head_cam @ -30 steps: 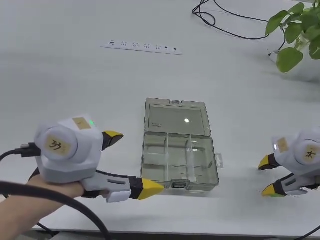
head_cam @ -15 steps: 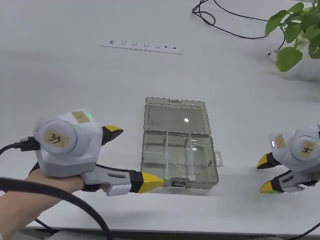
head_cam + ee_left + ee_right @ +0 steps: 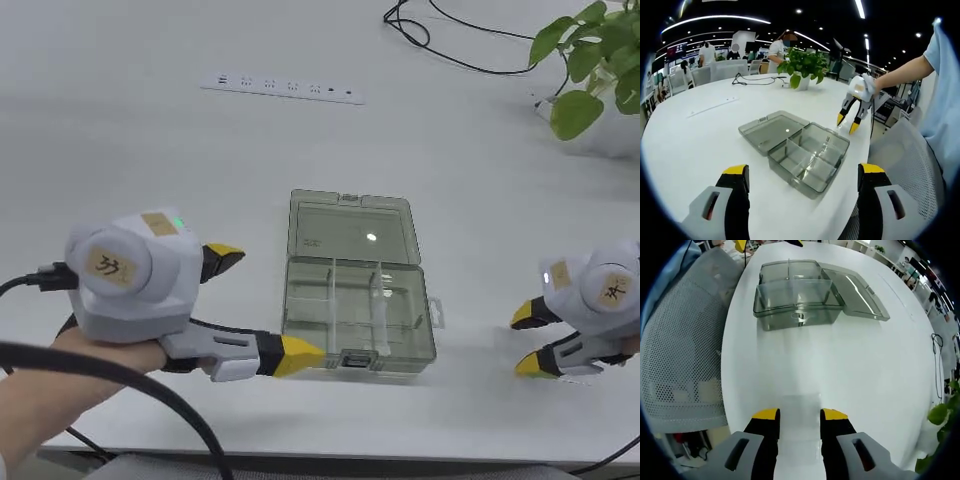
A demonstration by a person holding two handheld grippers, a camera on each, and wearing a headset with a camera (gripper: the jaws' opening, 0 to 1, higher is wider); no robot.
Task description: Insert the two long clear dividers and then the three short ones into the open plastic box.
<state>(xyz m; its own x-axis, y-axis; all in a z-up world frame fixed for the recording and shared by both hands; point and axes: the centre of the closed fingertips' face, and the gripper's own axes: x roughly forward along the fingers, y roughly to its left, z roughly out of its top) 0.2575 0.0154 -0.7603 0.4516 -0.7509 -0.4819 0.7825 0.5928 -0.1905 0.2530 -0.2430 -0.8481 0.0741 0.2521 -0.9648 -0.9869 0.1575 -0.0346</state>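
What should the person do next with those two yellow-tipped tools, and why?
Probably ease the left hand-held gripper back from the plastic box, since the job looks done. The clear dividers already stand across the base. Both it and the right hand-held gripper are open, hold nothing and sit apart from the box.

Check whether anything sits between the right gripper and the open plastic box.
Nothing visible does. The right gripper, jaws open and empty, is apart from the plastic box, and bare table lies between them.
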